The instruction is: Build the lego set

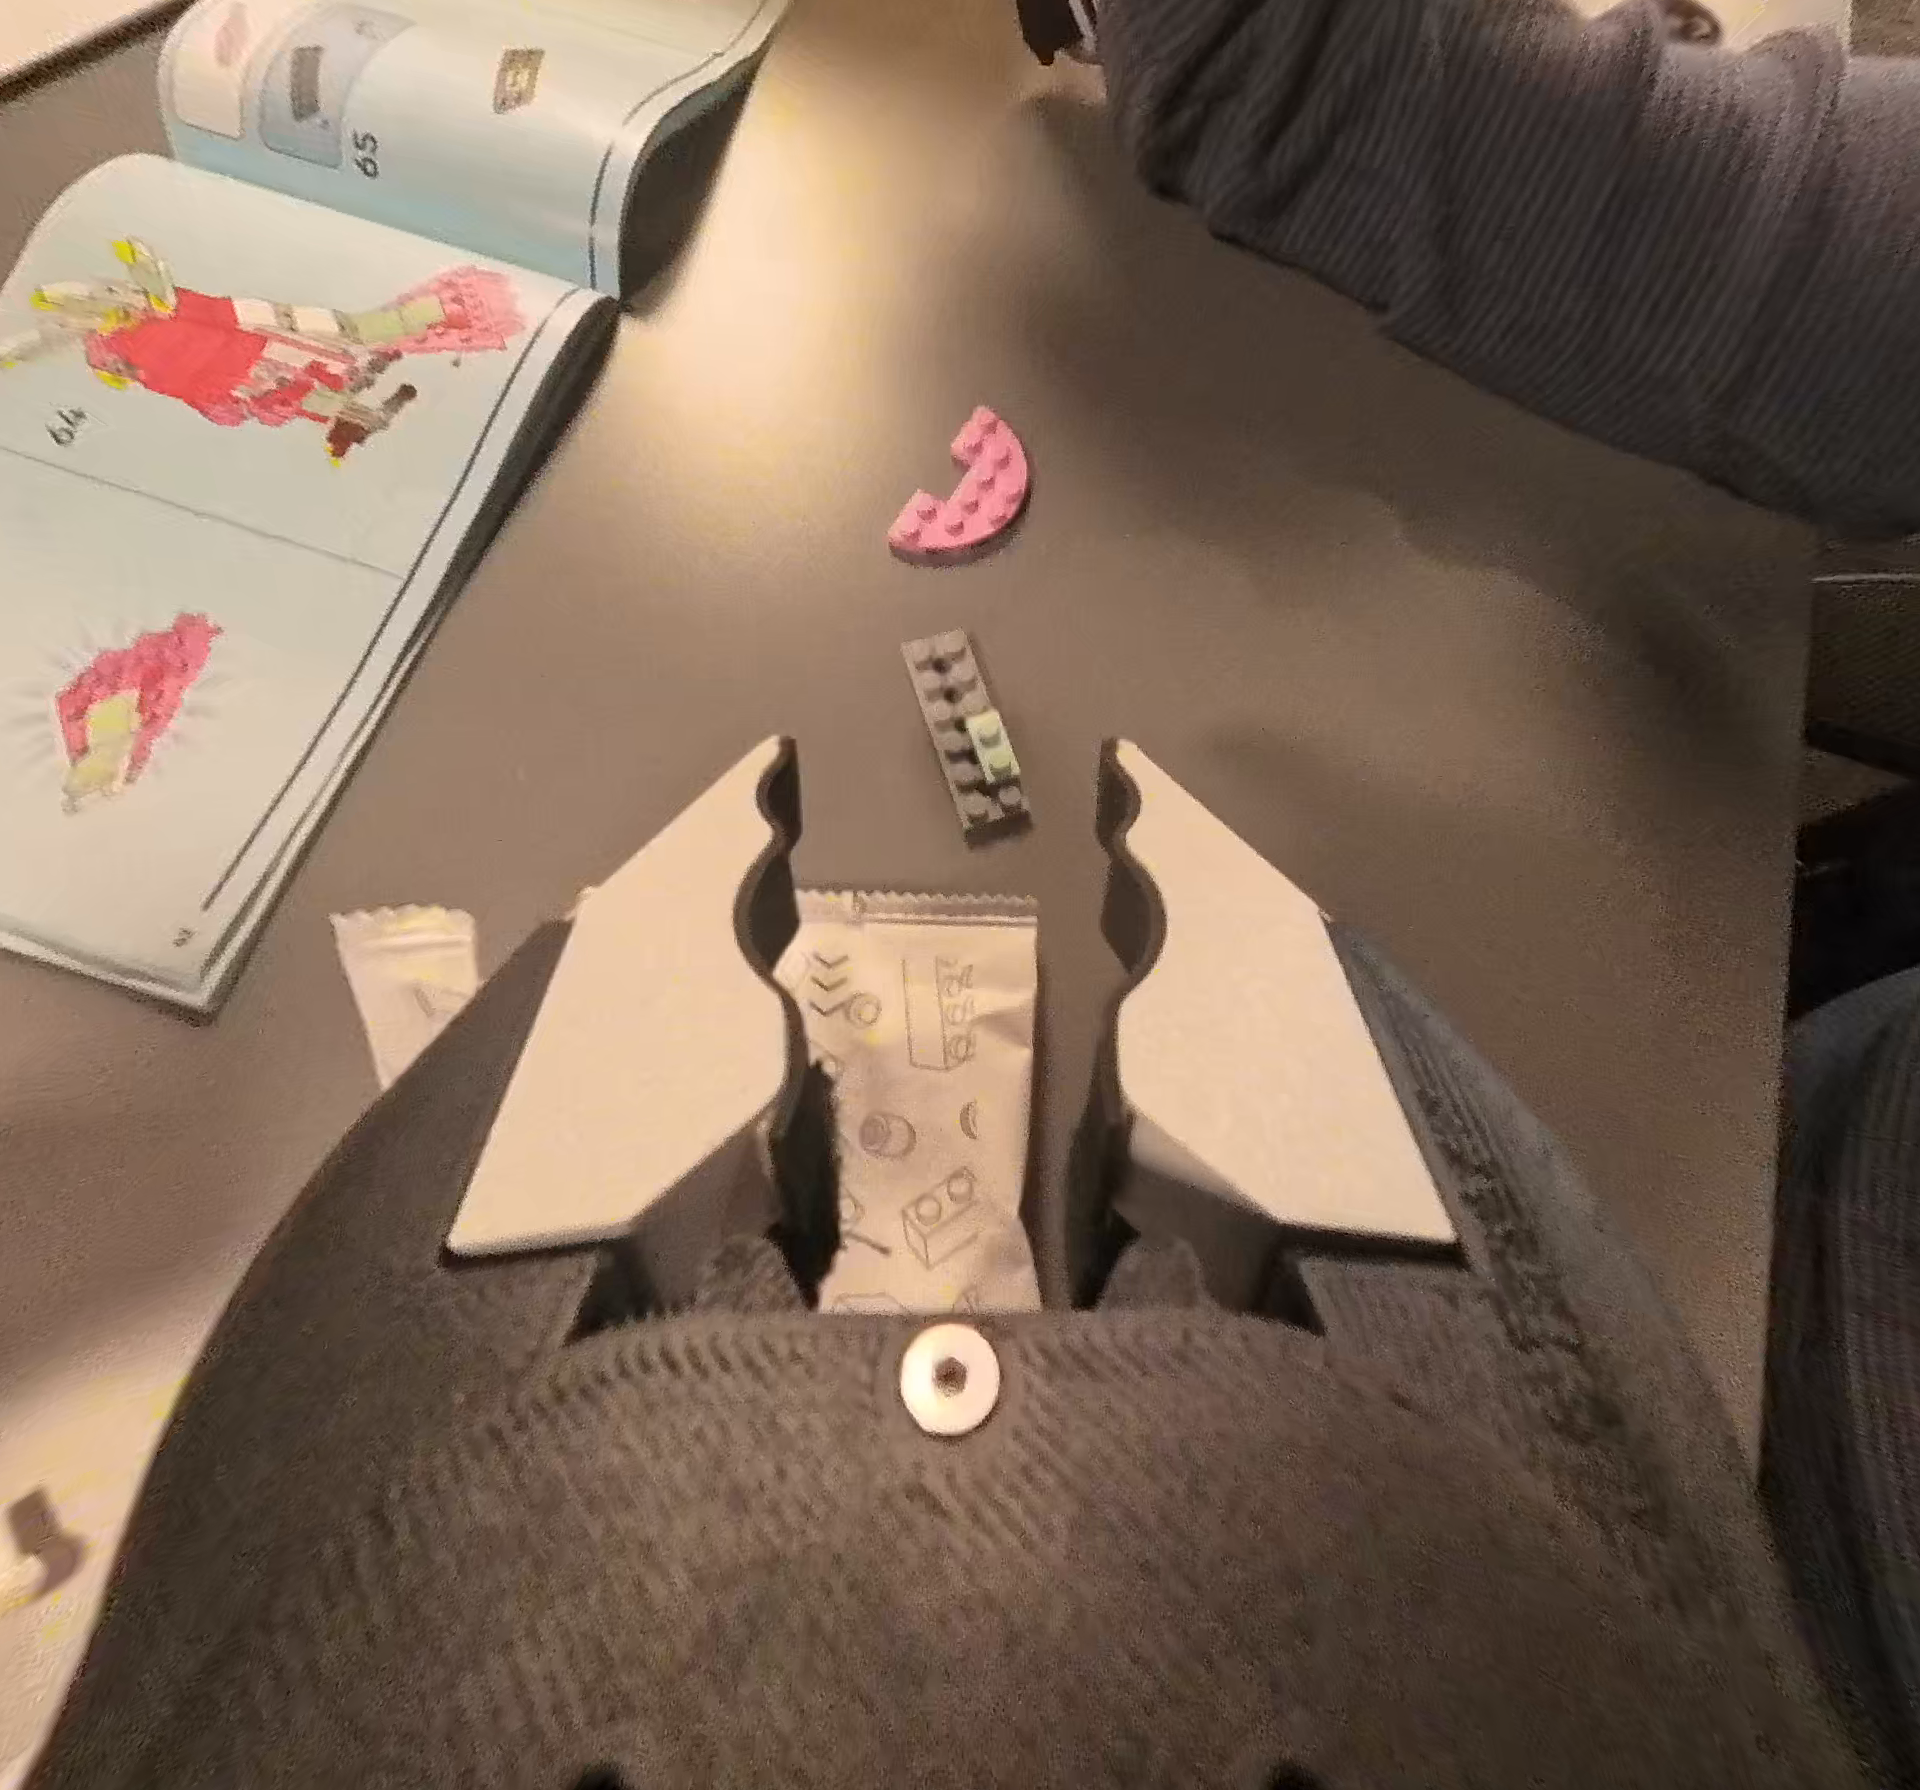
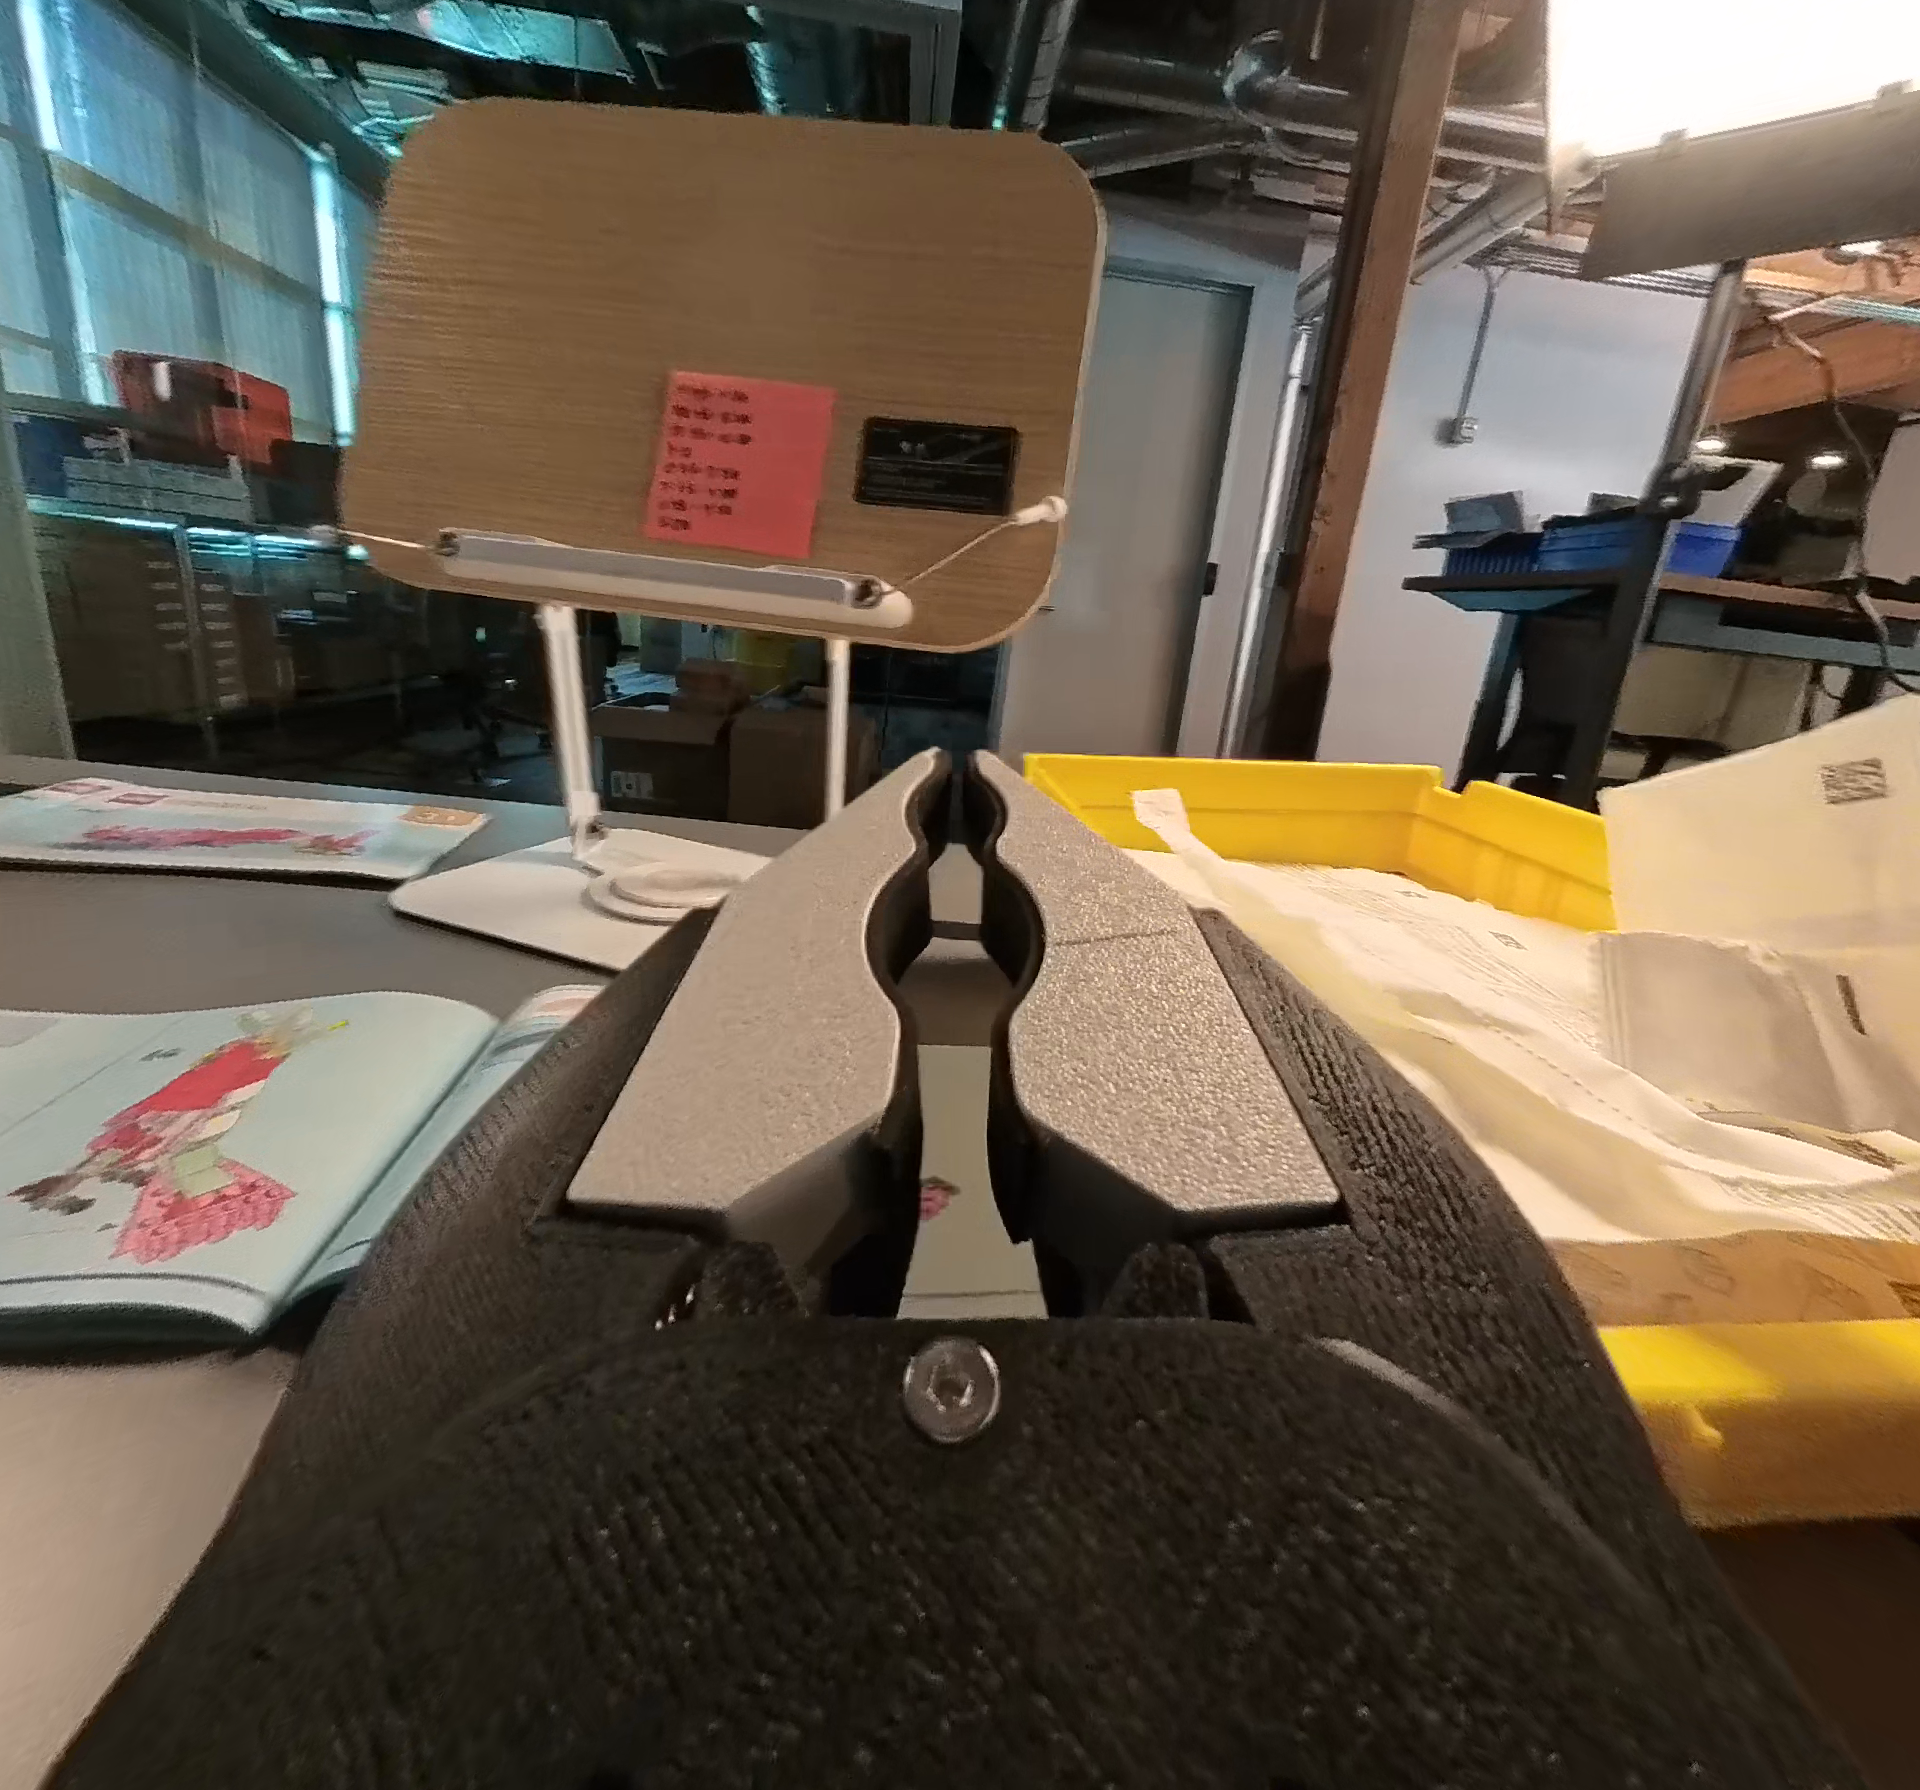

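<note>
Two building-brick pieces lie ahead of the left claw (image 1: 948, 764) in the left wrist view: a dark grey studded plate (image 1: 961, 738) carrying a small pale green brick (image 1: 992, 746), and farther off a pink half-round studded plate (image 1: 966, 488). The claw stands wide open with nothing between its fingers, above the dark table (image 1: 1299, 701); the grey plate lies on the table just past the tips, touching neither one. Under the claw lies a white printed paper bag (image 1: 925, 1086), with a second white bag (image 1: 410, 971) to its left. An open instruction booklet with pale blue pages (image 1: 260, 493) lies at the left, and a grey ribbed sleeve (image 1: 1507, 213) crosses the upper right.

In the right wrist view the right claw (image 2: 959, 772) is closed, its tips together on nothing, held level above the table (well off the surface). Ahead stands a wooden board on a white stand (image 2: 717, 369) with a pink sticky note (image 2: 740, 467). To the right sits a yellow plastic bin (image 2: 1507, 836) of crumpled white paper bags (image 2: 1455, 1034); the booklet lies at the left.
</note>
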`<action>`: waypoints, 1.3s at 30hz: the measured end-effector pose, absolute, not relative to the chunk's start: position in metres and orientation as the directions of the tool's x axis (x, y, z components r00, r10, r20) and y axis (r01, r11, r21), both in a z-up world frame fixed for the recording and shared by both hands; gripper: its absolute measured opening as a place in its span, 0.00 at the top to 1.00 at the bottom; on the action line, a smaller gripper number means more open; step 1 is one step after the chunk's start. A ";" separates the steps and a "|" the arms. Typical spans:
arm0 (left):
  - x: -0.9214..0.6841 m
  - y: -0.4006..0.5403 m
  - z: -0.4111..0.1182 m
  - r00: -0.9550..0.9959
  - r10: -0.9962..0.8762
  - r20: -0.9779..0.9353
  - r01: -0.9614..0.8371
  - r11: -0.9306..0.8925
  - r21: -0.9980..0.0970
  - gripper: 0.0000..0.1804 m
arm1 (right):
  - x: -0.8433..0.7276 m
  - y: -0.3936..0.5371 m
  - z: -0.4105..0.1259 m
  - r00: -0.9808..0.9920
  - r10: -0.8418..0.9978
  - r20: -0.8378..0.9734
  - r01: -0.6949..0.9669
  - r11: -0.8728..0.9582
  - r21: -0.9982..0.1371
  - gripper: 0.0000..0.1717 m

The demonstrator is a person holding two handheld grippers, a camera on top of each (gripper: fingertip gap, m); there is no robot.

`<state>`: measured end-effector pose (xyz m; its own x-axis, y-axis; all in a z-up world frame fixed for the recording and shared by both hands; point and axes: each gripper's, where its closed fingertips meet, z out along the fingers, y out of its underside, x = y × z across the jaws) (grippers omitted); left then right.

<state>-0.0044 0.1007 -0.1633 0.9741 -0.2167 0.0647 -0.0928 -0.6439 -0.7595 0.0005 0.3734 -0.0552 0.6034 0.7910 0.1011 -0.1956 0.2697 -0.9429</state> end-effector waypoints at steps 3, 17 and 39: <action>0.003 0.096 -0.172 0.965 -0.237 0.109 -0.072 -0.646 -0.760 0.71 | -0.012 0.361 -0.058 0.541 0.834 0.106 -0.180 0.238 -0.954 0.97; 0.028 0.092 -0.181 0.911 -0.318 0.262 -0.018 -0.666 -0.746 0.72 | 0.000 0.141 -0.157 -0.304 0.952 -0.019 0.428 0.118 -0.896 0.74; 0.007 0.089 -0.176 0.636 -0.440 -0.634 -0.759 -0.210 -0.616 0.77 | 0.009 0.101 -0.170 -0.607 0.792 -0.073 0.541 0.344 -0.768 0.73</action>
